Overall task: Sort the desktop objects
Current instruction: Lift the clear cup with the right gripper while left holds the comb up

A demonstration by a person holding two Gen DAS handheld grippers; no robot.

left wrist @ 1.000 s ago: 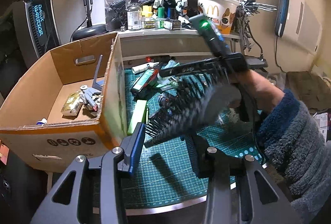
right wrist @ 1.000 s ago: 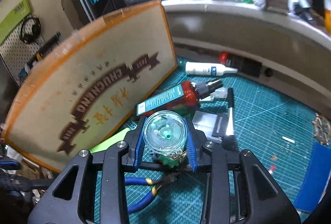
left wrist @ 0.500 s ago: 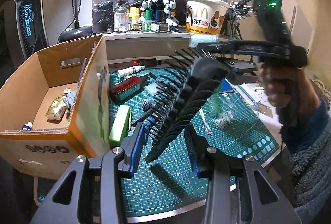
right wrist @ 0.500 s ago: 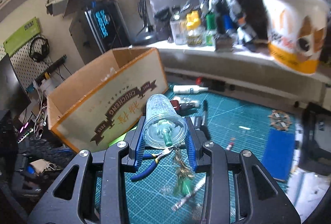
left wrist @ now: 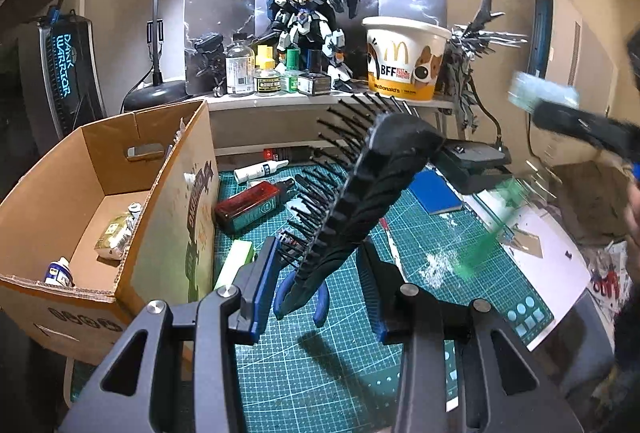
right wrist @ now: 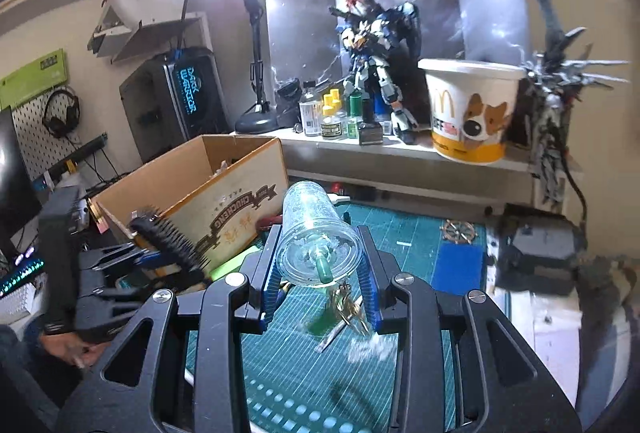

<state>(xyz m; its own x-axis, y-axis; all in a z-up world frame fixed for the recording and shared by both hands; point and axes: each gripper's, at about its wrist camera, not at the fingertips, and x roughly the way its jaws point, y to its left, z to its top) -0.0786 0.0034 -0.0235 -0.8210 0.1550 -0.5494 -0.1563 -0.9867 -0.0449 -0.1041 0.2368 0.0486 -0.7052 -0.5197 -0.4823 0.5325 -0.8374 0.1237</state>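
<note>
Both of my grippers are loaded — left gripper (left wrist: 318,289) fingers pinching a black bristled plastic hairbrush (left wrist: 360,201), right gripper (right wrist: 320,273) fingers pinching a clear cylindrical jar (right wrist: 316,233) — above the green cutting-mat tabletop (left wrist: 320,373), beside the open cardboard box (left wrist: 104,193).

Both cams ride above the tabletop (left wrist: 340,365), looking forward and slightly down toward the back shelf (left wrist: 280,99). Left wrist view sits closer in, right wrist view higher and further right. They share the cardboard box (right wrist: 224,189) and shelf.
</note>
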